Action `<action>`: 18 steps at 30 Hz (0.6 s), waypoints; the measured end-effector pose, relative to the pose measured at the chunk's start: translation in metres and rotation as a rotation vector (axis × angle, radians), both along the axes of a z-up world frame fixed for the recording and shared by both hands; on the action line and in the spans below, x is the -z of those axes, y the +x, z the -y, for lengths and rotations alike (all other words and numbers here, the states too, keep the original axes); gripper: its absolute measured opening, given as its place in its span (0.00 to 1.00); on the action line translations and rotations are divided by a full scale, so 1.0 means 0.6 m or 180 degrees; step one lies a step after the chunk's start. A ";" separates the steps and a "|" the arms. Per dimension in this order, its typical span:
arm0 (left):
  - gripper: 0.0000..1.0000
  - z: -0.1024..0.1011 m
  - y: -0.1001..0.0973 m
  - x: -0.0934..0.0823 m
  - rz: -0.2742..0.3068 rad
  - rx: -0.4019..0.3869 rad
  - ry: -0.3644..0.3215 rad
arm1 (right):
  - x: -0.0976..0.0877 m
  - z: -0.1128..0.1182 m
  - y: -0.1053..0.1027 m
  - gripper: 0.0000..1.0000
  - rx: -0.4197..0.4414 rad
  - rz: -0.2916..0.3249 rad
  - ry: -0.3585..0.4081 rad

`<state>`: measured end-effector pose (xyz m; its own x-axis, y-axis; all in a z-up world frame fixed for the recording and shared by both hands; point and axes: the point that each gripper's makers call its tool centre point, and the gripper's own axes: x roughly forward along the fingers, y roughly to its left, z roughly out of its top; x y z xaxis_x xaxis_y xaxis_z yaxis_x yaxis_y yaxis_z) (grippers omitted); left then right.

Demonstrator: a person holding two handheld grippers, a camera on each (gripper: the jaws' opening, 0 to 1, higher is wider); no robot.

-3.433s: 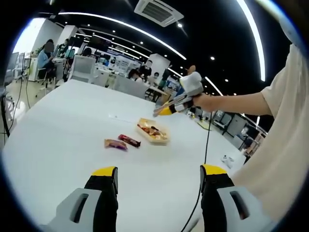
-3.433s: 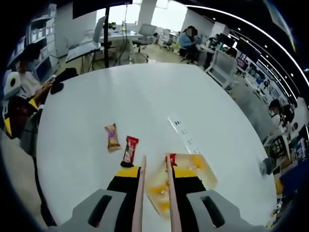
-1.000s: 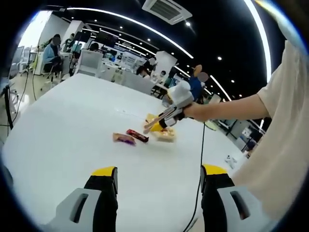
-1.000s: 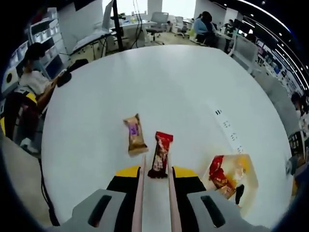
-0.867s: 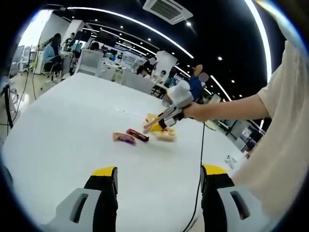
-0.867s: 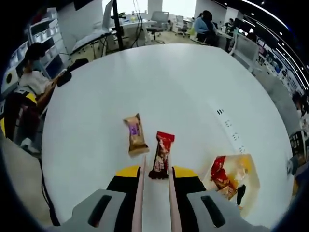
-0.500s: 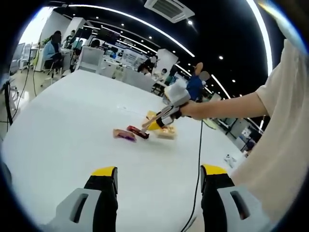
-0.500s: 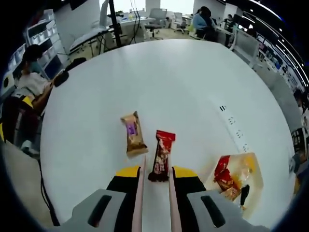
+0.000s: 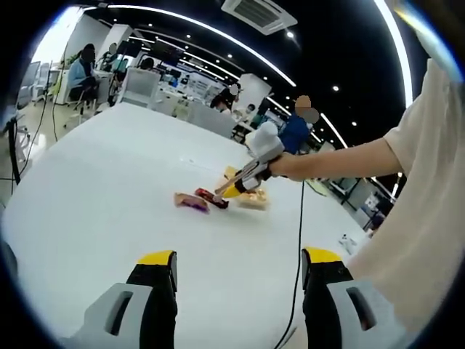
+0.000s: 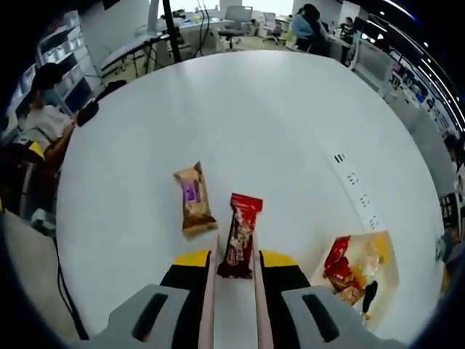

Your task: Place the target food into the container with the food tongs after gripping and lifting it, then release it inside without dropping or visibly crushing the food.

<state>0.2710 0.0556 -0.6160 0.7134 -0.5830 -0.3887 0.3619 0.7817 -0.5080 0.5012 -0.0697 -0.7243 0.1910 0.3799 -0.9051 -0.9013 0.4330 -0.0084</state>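
A red snack pack (image 10: 238, 236) lies on the white table (image 10: 254, 116), with a tan snack pack (image 10: 192, 198) just left of it. My right gripper (image 10: 232, 260) is shut on food tongs (image 10: 209, 298), whose two blades flank the near end of the red pack. The clear container (image 10: 385, 280) at the right holds several snacks. In the left gripper view, a hand holds the right gripper (image 9: 234, 190) low over the red pack (image 9: 207, 197), beside the tan pack (image 9: 190, 201) and the container (image 9: 251, 199). My left gripper (image 9: 240, 265) is open, held above the table.
A black cable (image 9: 296, 254) hangs from the right gripper to the table's near edge. A strip of small marks (image 10: 356, 190) crosses the table beyond the container. Office desks, chairs and seated people stand around the table. A person's sleeve (image 9: 429, 182) is at the right.
My right gripper with the tongs has come lower and closer to the red pack, so the blades now reach alongside its near end. My left gripper stays open and still.
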 end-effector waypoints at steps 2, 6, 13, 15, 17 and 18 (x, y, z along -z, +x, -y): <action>0.69 0.001 0.001 0.001 -0.0002 0.0010 -0.0003 | 0.000 0.000 0.002 0.24 0.0035 0.0021 0.0009; 0.70 0.000 0.004 0.003 -0.0008 -0.0001 -0.0004 | 0.004 0.000 -0.001 0.24 0.0046 0.0008 0.0003; 0.69 -0.006 0.004 0.005 -0.0020 -0.0026 -0.0002 | 0.013 -0.002 -0.001 0.24 0.0053 0.0000 -0.0035; 0.69 -0.007 0.003 0.007 -0.0033 -0.0037 0.0001 | 0.013 -0.001 0.001 0.24 0.0055 0.0040 -0.0054; 0.69 -0.007 0.001 0.008 -0.0042 -0.0039 0.0001 | 0.016 0.000 0.000 0.24 0.0048 0.0030 -0.0066; 0.69 -0.007 0.000 0.009 -0.0046 -0.0038 -0.0001 | 0.017 0.000 0.000 0.24 0.0047 0.0032 -0.0068</action>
